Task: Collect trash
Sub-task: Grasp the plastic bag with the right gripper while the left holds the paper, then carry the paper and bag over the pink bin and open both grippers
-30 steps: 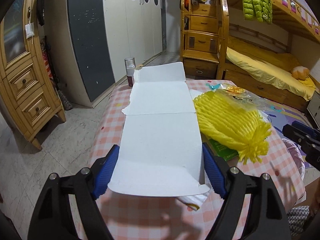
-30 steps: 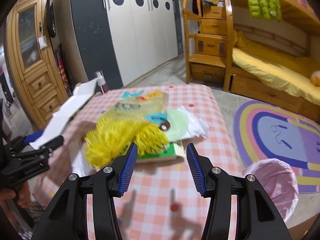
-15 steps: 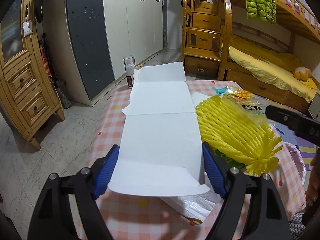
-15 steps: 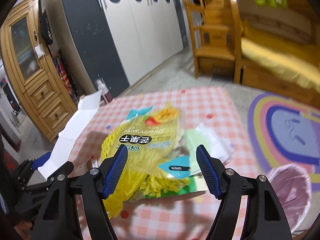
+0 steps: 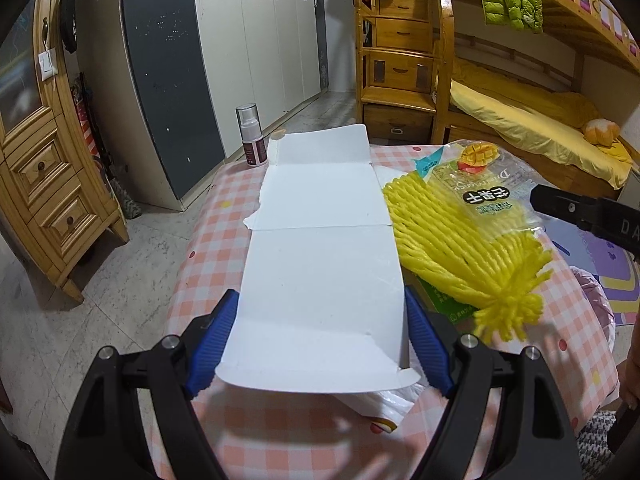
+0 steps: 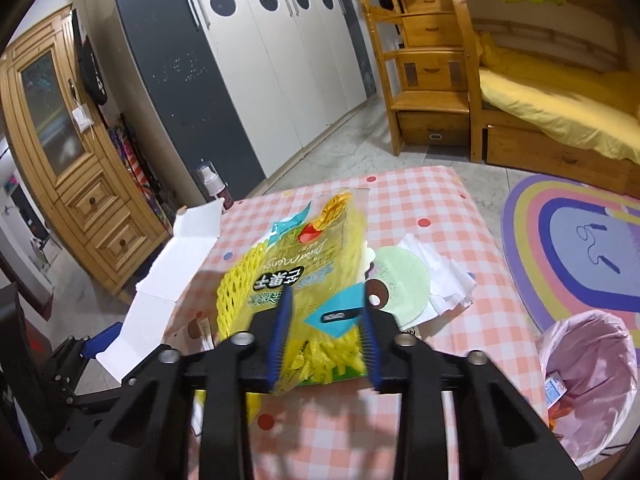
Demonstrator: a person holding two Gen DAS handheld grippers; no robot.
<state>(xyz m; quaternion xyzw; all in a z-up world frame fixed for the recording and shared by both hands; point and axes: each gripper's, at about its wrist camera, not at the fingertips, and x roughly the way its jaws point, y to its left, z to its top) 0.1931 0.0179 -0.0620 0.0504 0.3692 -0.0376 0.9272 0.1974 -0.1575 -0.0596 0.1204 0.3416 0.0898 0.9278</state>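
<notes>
A flattened white cardboard box (image 5: 320,248) sticks out forward from my left gripper (image 5: 320,304), whose blue pads clamp its two long edges. To its right a clear dried mango bag (image 5: 488,196) lies on a yellow foam net (image 5: 452,248). My right gripper (image 6: 326,296) is over the near end of that bag (image 6: 304,264) and its jaws are closing, with the bag and net (image 6: 236,292) bunched between the pads. One finger (image 5: 584,216) of the right gripper shows at the left wrist view's right edge.
The table (image 6: 420,200) has a pink checked cloth. A pale green round lid (image 6: 400,280) and white crumpled wrap (image 6: 444,276) lie right of the bag. A spray bottle (image 5: 251,136) stands at the far corner. A pink-lined bin (image 6: 588,380) stands on the floor at the right.
My right gripper came forward over the bag, spread wider, then narrowed onto the bag and net. The left gripper still holds the cardboard in the same place.
</notes>
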